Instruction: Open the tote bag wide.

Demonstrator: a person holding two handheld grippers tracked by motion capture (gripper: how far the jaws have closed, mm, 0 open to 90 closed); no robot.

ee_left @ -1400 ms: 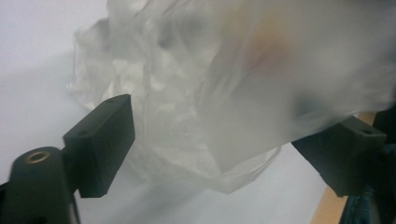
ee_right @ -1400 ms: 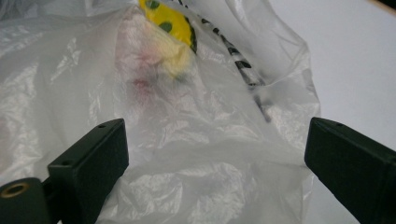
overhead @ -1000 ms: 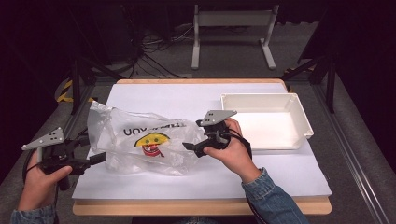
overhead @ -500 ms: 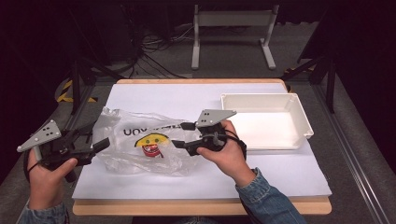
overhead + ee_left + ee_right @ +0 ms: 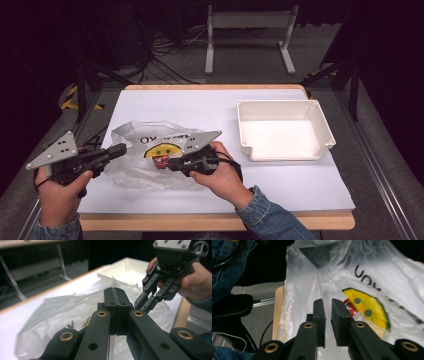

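A clear plastic bag [image 5: 135,170] printed with a yellow smiley [image 5: 160,150] lies crumpled at the table's front left. My left gripper [image 5: 122,148] is at its left edge. The jaws have just closed and meet flat in the left gripper view [image 5: 116,291], where bag film [image 5: 50,315] peaks right behind the tips. My right gripper [image 5: 171,164] reaches in from the right, just below the smiley. Its jaws [image 5: 327,302] have just closed to a narrow slit with bag film [image 5: 317,272] in it. The left gripper view shows this right gripper [image 5: 140,307] facing the left one.
A white empty tray [image 5: 282,107] stands at the right on the white sheet [image 5: 200,110] that covers the wooden table. A white stand frame [image 5: 250,20] and cables lie on the floor beyond the far edge.
Both grippers went from wide open to closed at the bag. The left one rose at the bag's left edge, the right one slid left. The bag has bunched up shorter.
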